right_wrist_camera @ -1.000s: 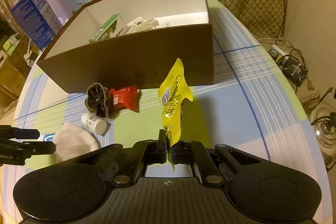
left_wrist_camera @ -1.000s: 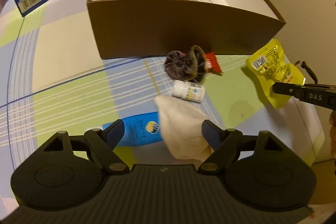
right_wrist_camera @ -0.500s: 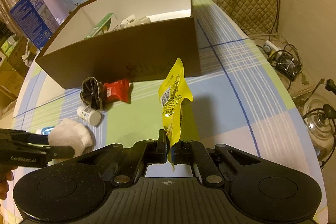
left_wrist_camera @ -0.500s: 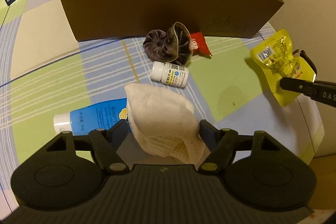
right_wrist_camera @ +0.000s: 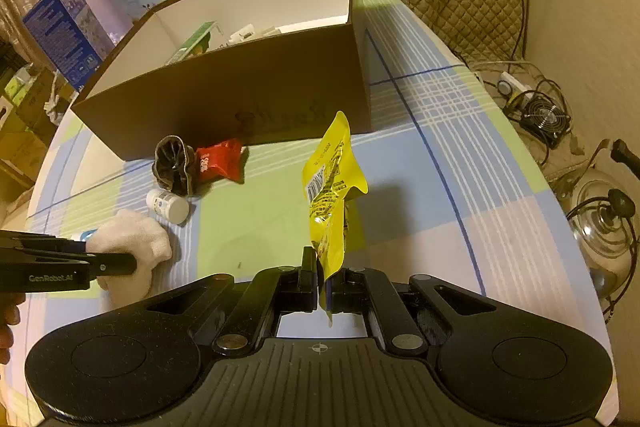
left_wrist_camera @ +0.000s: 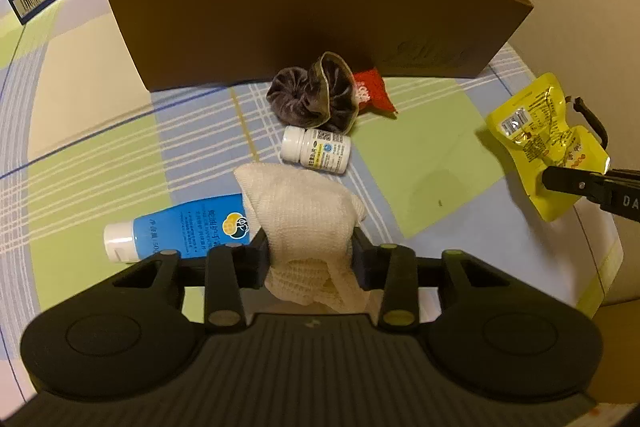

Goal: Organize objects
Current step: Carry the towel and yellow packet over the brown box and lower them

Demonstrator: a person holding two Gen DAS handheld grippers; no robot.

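Brown box [left_wrist_camera: 304,27] sits at the table's far side w/ items inside, so lift both loads over its near wall: your left gripper [left_wrist_camera: 310,259] pinches the white cloth [left_wrist_camera: 304,211], right gripper [right_wrist_camera: 320,283] clamps the yellow pouch [right_wrist_camera: 330,187]; only the left view shows the blue tube [left_wrist_camera: 188,227] fully.

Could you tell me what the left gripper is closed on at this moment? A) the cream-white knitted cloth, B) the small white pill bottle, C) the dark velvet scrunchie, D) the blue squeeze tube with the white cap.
A: in the left wrist view the left gripper pinches the cream-white knitted cloth between its fingers, while the blue squeeze tube, small white pill bottle and dark velvet scrunchie lie untouched on the checked tablecloth.
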